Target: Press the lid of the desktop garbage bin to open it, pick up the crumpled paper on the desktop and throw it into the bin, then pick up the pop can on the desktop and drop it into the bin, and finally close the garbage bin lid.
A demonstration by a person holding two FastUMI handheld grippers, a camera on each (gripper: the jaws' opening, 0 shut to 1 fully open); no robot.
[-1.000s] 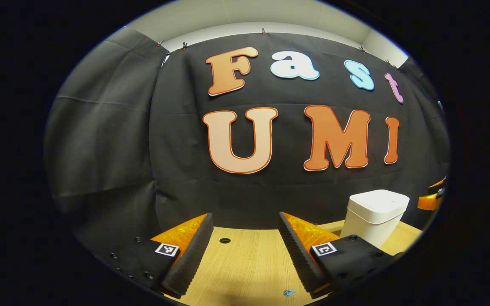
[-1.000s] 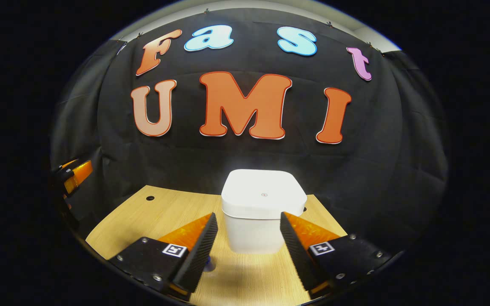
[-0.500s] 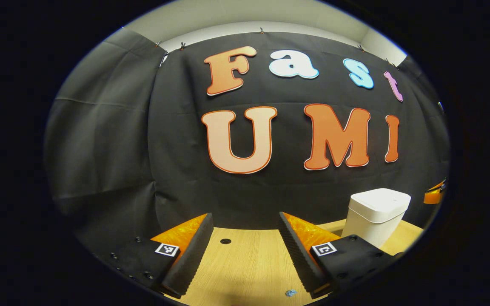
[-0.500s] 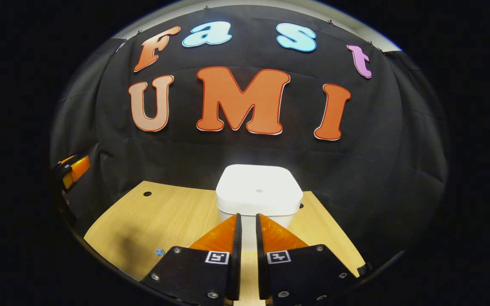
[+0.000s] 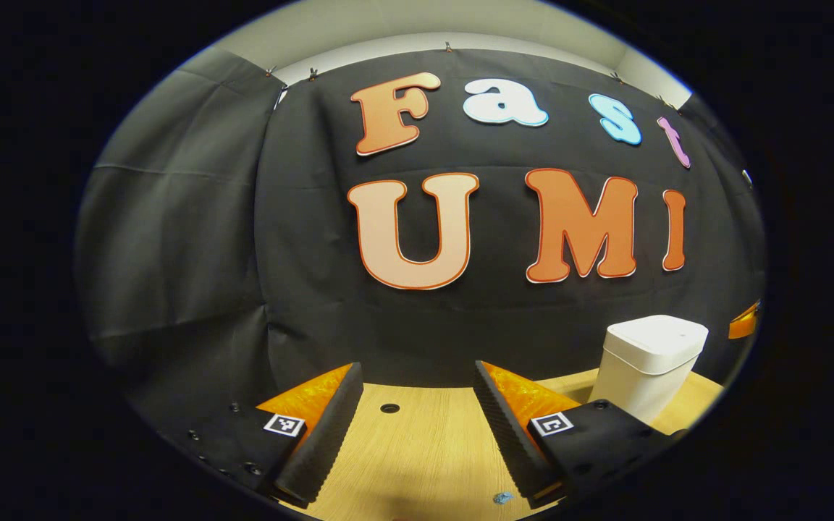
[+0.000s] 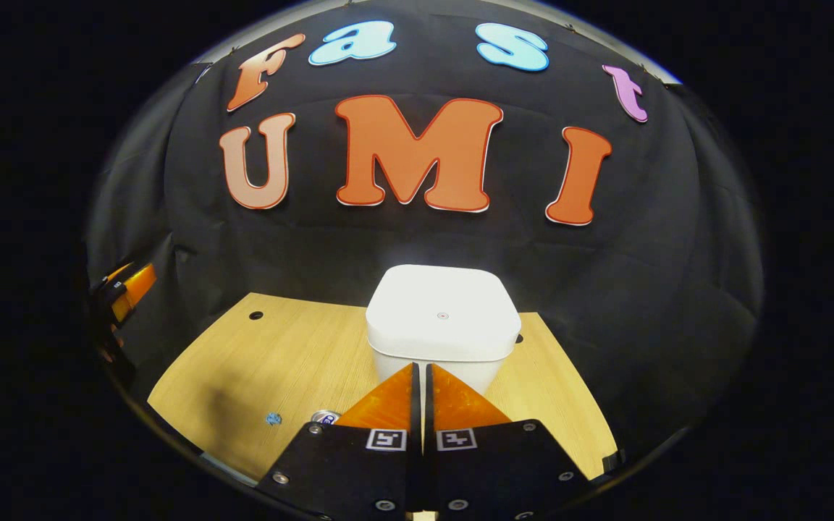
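Observation:
The white desktop bin (image 6: pixel 442 318) stands at the back of the wooden table (image 6: pixel 294 362) with its lid down. My right gripper (image 6: pixel 420 367) is shut with nothing between its fingers, and its tips point at the bin's front wall just below the lid. The top of a pop can (image 6: pixel 325 417) peeks out left of the right gripper's fingers. In the left gripper view the bin (image 5: pixel 652 358) sits to the right. My left gripper (image 5: pixel 417 369) hangs open over bare table, holding nothing.
A small blue speck (image 6: pixel 273 418) lies on the table near the can, and it shows as the speck (image 5: pixel 502 498) in the left gripper view. Round holes (image 6: pixel 255 315) pierce the tabletop near the cloth wall. The left gripper (image 6: pixel 127 289) shows at the far left edge.
My right gripper went from open to fully shut in front of the bin and rose a little. The can's top came into view. The left gripper barely moved.

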